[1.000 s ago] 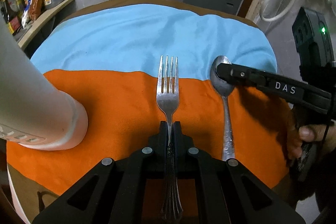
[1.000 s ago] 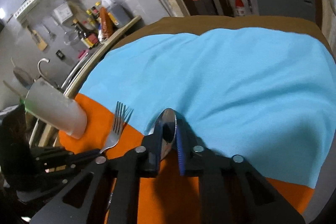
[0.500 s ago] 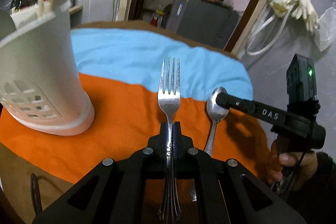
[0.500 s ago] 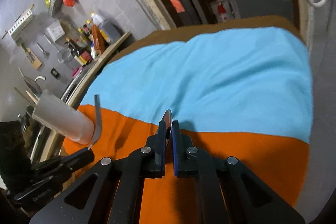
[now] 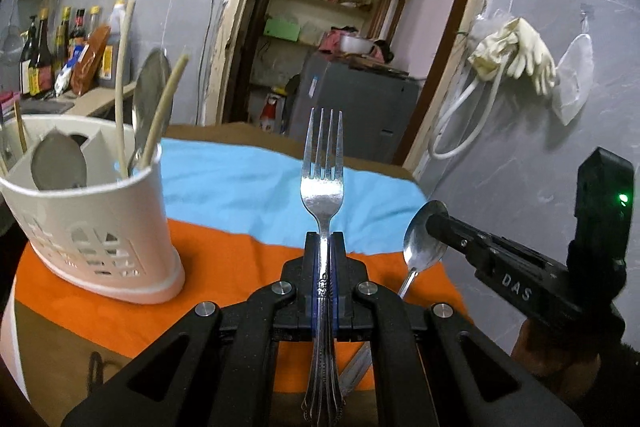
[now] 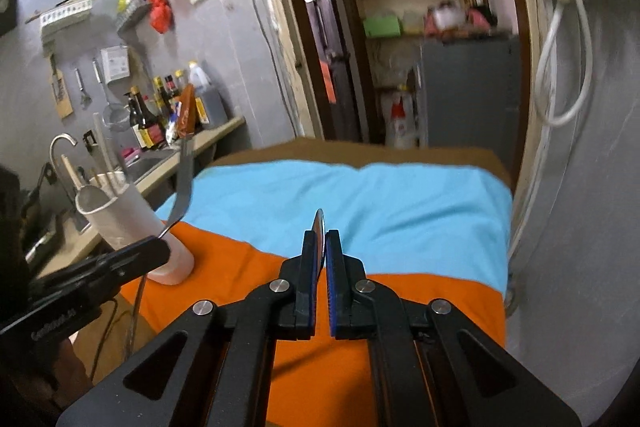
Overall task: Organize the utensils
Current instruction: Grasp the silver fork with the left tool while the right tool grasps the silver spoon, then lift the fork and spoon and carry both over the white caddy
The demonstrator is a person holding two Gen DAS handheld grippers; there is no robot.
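Left tongs (image 5: 323, 239) clamped on fork (image 5: 322, 163), raised above orange cloth (image 5: 224, 275) beside white holder (image 5: 96, 227). Right tongs (image 6: 322, 239) pinching spoon (image 6: 319, 223) edge-on, above counter (image 6: 360, 151).

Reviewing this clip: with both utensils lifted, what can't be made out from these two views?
- Fork: handle end cut off by the bottom edge, left wrist view.
- Spoon: in the right wrist view only a thin edge shows between the jaws; in the left wrist view the right gripper covers part of the bowl.
- Utensil holder: its wall hides what's inside, lower down.
- Bottle labels: too small.
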